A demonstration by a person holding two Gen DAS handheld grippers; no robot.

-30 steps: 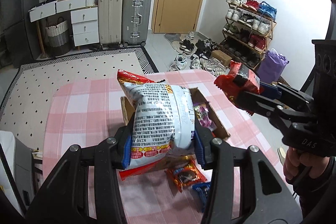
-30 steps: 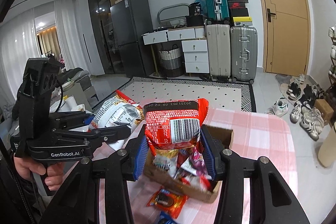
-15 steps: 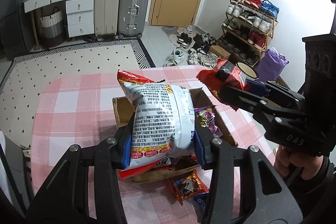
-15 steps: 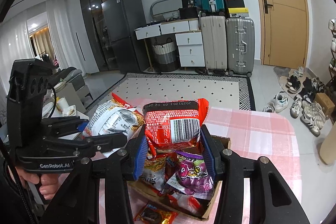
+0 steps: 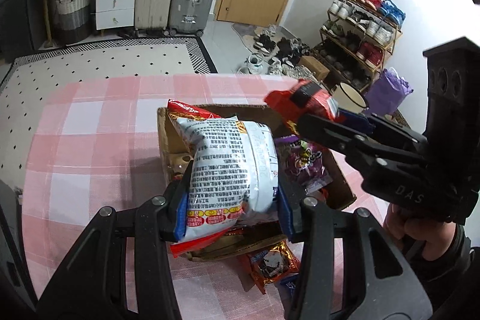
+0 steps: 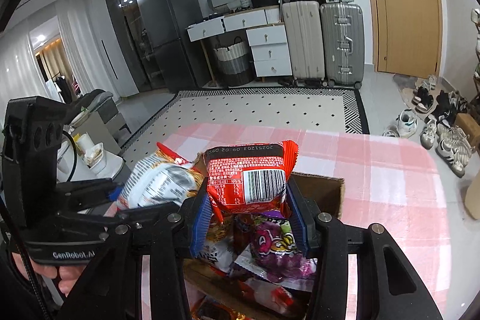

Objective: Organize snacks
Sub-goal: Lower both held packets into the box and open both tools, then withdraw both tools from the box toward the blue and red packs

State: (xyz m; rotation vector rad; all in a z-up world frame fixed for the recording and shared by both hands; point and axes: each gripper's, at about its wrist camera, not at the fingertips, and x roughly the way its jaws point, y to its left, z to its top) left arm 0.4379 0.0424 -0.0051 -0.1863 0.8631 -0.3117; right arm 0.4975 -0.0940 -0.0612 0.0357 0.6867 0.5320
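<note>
Two snack bags are up in the air over the box right now. The left gripper (image 5: 231, 209) has its jaws clamped on a big white crinkly snack bag with red ends and black print (image 5: 231, 167), blue pads pressing in on both sides of it. The bag stands roughly upright between them, hanging over the near left part of the open brown cardboard box (image 5: 340, 179).

The right gripper (image 6: 250, 219) has its jaws clenched on a smaller red foil snack packet with a white barcode panel (image 6: 249, 179), held above the box opening. From the left wrist view that same red packet sits over the far right corner of the box.

Inside the box there's already a purple snack packet with a cartoon print (image 6: 277, 245) plus a few more red and white wrappers piled under it; can't make out what those are. The box sits on a desk covered in a pink and white checked cloth (image 5: 90, 140). On the cloth just in front of the box, nearest the camera, lies a small orange and gold packet with a dark picture (image 5: 271, 264), with a blue wrapper (image 5: 288, 285) touching its edge.

A person's hand (image 5: 417, 225) grips the right gripper's handle.
</note>
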